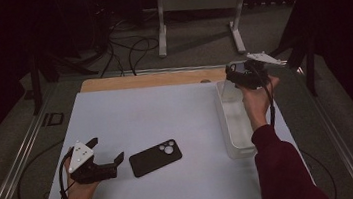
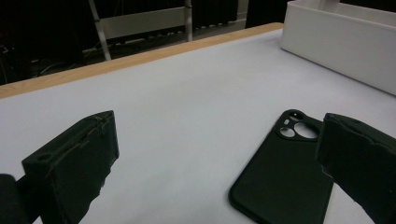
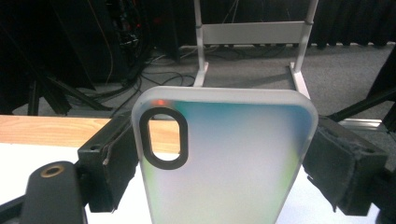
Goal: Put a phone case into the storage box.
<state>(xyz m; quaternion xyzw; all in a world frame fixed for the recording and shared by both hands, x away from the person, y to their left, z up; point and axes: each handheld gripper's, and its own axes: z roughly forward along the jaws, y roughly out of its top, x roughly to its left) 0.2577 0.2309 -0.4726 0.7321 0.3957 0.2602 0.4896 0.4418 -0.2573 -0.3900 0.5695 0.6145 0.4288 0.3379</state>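
At the near left corner of the counter the person's left hand rests low on the white surface, forearm coming in from the bottom edge, holding the left gripper level and pointed to the right; its jaws stand wide apart with nothing between them, and in the left gripper view one jaw rises at each side with bare counter in the gap; just beyond the jaw tips a black phone case lies flat on the counter, back up, camera cut-outs toward the far right, close to the right jaw but apart from it.

Farther off, on the right side, the right hand is raised, sleeve in dark red, wrist bent upward above the far end of a long white bin that stands along the counter's right edge; the right gripper points away from the person; in the right gripper view its jaws are clamped on the two long edges of a translucent phone case, held upright with its oval camera opening at the upper left, lifted off the counter.
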